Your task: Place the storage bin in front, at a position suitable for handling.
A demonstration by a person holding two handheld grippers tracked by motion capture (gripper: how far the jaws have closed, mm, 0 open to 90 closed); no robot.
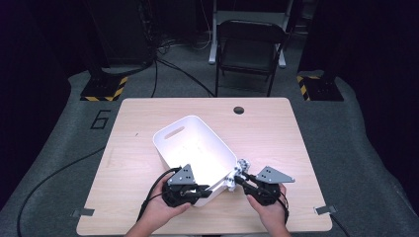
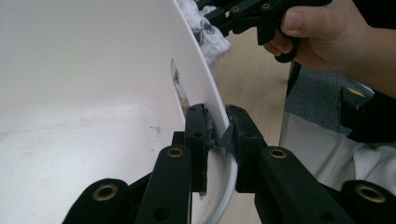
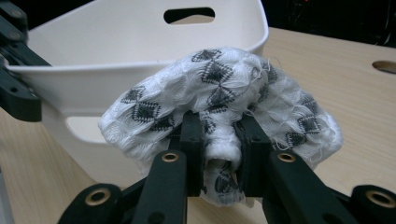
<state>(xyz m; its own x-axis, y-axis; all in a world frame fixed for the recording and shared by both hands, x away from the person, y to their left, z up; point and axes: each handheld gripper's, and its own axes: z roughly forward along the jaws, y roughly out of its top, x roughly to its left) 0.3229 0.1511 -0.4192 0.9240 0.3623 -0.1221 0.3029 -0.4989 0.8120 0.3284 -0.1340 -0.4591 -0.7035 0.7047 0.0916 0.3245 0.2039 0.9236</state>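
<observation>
A white plastic bin (image 1: 185,138) stands tilted on the wooden table, with a slot handle in its far wall (image 3: 189,15). My left gripper (image 1: 200,192) is shut on the bin's near rim (image 2: 212,100), one jaw inside the wall and one outside. My right gripper (image 1: 240,178) is shut on a bunched white cloth with black diamond patterns (image 3: 219,98); it holds the cloth just outside the bin's near right corner, about level with the rim. That cloth (image 2: 205,30) and the hand on the right gripper also appear at the top of the left gripper view.
The wooden table (image 1: 138,158) has a round cable hole (image 1: 239,109) near its far edge. A black folding chair (image 1: 249,47) stands beyond the table. Cables trail over the grey floor at left. Tape marks sit at both near corners of the table.
</observation>
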